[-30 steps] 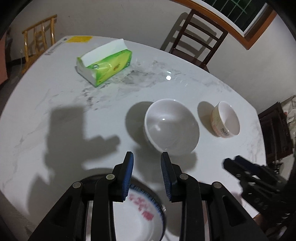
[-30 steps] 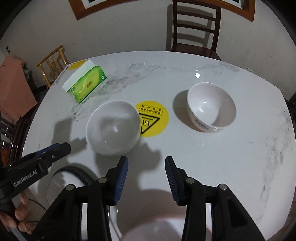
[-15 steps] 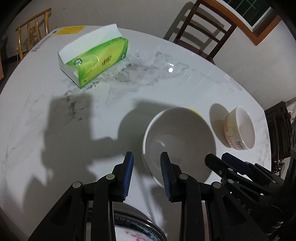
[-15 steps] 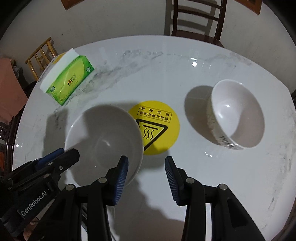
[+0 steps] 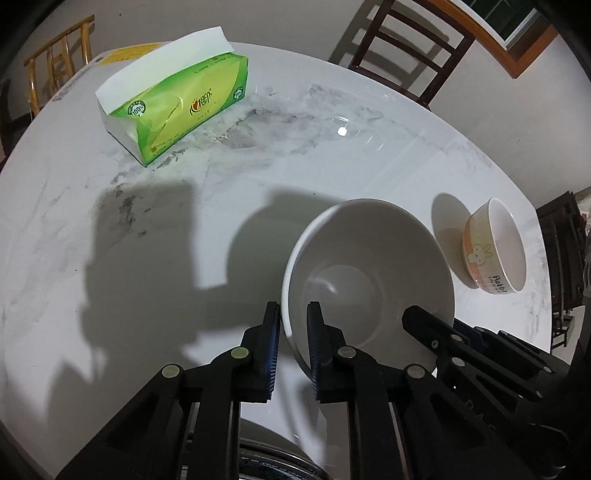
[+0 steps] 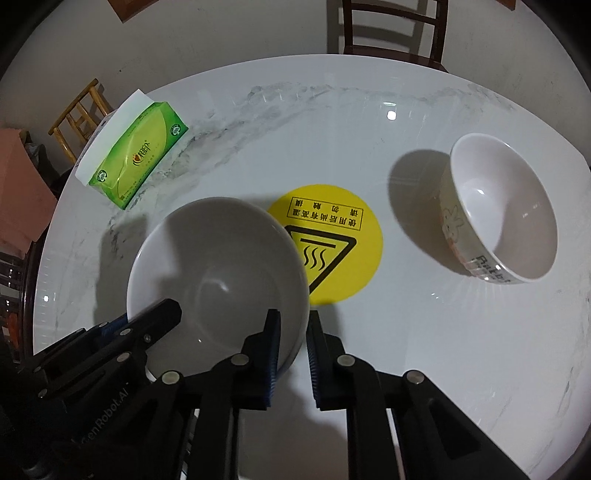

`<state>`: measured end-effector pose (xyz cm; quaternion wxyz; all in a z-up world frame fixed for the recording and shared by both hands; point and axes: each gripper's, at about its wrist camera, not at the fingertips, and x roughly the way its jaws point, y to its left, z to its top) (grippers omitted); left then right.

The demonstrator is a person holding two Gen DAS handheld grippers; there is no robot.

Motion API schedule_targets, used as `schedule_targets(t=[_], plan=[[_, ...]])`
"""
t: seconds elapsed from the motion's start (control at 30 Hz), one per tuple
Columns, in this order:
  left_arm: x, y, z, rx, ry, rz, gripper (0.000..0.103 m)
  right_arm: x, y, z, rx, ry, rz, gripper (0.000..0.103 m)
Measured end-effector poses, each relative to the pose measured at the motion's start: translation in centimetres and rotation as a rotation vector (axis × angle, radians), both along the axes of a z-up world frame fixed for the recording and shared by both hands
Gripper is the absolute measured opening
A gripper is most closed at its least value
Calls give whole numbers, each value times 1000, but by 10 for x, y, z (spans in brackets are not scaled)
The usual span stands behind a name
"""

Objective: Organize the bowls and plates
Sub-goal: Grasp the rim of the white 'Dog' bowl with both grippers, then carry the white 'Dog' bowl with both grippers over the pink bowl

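Two handheld grippers straddle opposite sides of a plain white bowl (image 5: 369,273) on a round marble table (image 5: 110,229). The left gripper (image 5: 293,339) has its blue-padded fingers (image 5: 274,343) set one outside and one inside the bowl's near-left rim, with a narrow gap showing between pads and rim, so a firm clamp cannot be confirmed. The right gripper (image 6: 291,343) likewise brackets the bowl's near-right rim, fingers close together but with the rim between them; whether it grips tightly cannot be told.

The white bowl (image 6: 218,273) partly covers the left edge of a yellow round hot-surface sticker (image 6: 332,251). Right of the white bowl, well apart, stands a smaller rabbit-print bowl (image 6: 502,210), upright. Behind and left of the white bowl lies a green tissue pack (image 5: 173,110). Nearer than the white bowl, below the left gripper, the rim of a plate (image 5: 273,465) shows in the left wrist view. Behind the white bowl, past the table's far edge, stands a dark wooden chair (image 6: 391,33).
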<state>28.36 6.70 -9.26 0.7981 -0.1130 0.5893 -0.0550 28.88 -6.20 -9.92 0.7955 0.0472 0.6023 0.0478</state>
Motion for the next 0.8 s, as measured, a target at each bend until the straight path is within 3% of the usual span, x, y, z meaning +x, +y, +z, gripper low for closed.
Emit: schedule_targets(t=[0.33, 0.8], plan=[[-19, 3, 14, 12, 1, -3, 11, -21, 2, 13, 28, 12, 9, 14], [-75, -21, 77, 32, -74, -51, 10, -85, -21, 77, 28, -76, 16, 14]])
